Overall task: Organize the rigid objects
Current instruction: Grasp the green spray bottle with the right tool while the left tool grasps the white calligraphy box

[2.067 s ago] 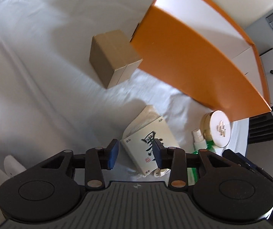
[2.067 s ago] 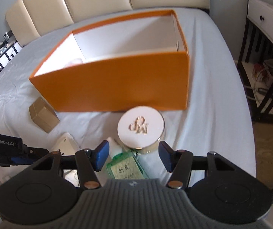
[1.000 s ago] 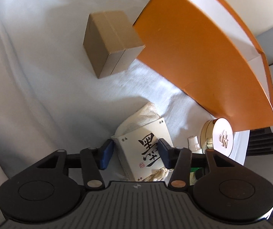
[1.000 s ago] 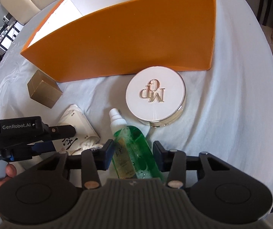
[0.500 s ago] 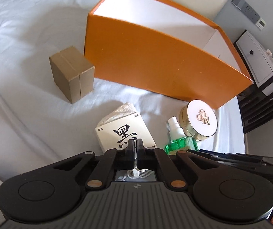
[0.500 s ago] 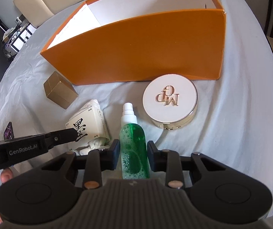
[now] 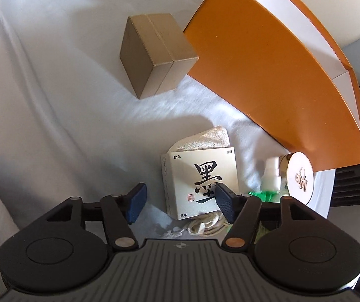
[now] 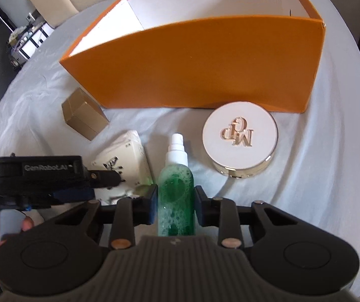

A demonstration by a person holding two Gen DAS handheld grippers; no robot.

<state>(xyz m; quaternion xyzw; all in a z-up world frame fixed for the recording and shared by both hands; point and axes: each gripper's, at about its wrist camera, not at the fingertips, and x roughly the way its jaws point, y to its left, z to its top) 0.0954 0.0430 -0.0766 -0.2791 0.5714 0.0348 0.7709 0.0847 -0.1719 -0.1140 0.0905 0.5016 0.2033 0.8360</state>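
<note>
While right tool point(image 8: 175, 202) clamps green bottle point(image 8: 175, 188) | left tool point(image 7: 178, 202) apart, straddling box point(image 7: 201, 185)

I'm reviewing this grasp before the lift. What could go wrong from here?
The right gripper pinches the green bottle low on its smooth round body, so it may slip or swing when raised. The open left gripper straddles the cream box off-centre, one finger over its face; closing might skew it or snag the cord.
</note>
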